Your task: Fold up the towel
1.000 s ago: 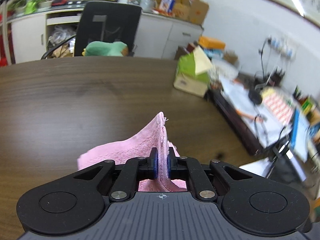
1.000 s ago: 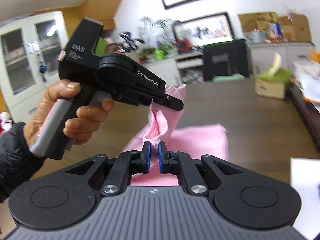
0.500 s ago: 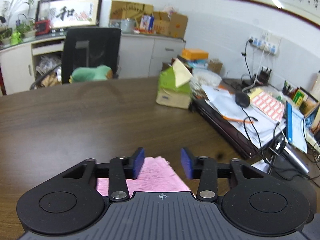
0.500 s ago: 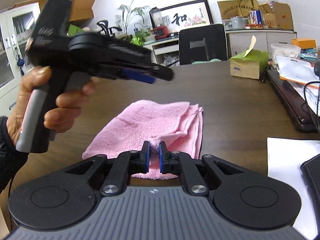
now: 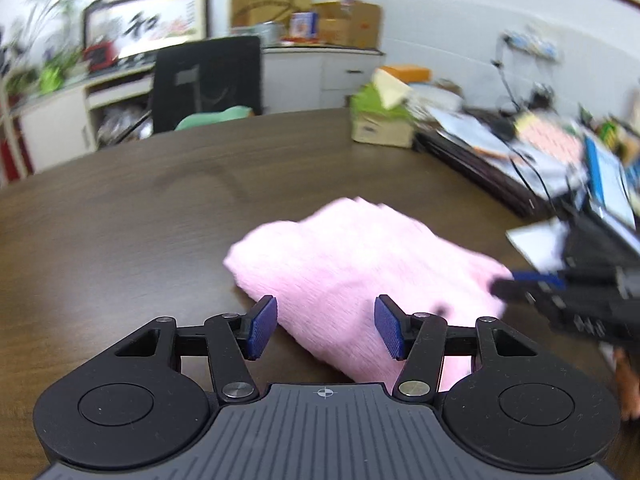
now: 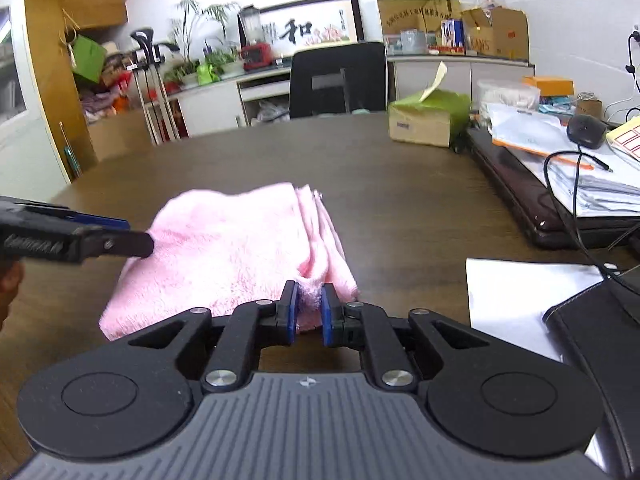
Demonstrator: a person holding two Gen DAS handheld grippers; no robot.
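just folded pink towel [image 6: 236,248], bare table [image 6: 400,184] beyond

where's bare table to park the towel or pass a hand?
Bare wood lies beyond the pink towel toward the black chair, and between the towel and the white paper. The right side is crowded: tissue box, laptop, papers, cables. The left gripper hangs open over the towel.

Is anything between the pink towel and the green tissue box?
No. The right wrist view shows only bare dark table between the pink towel and the green tissue box.
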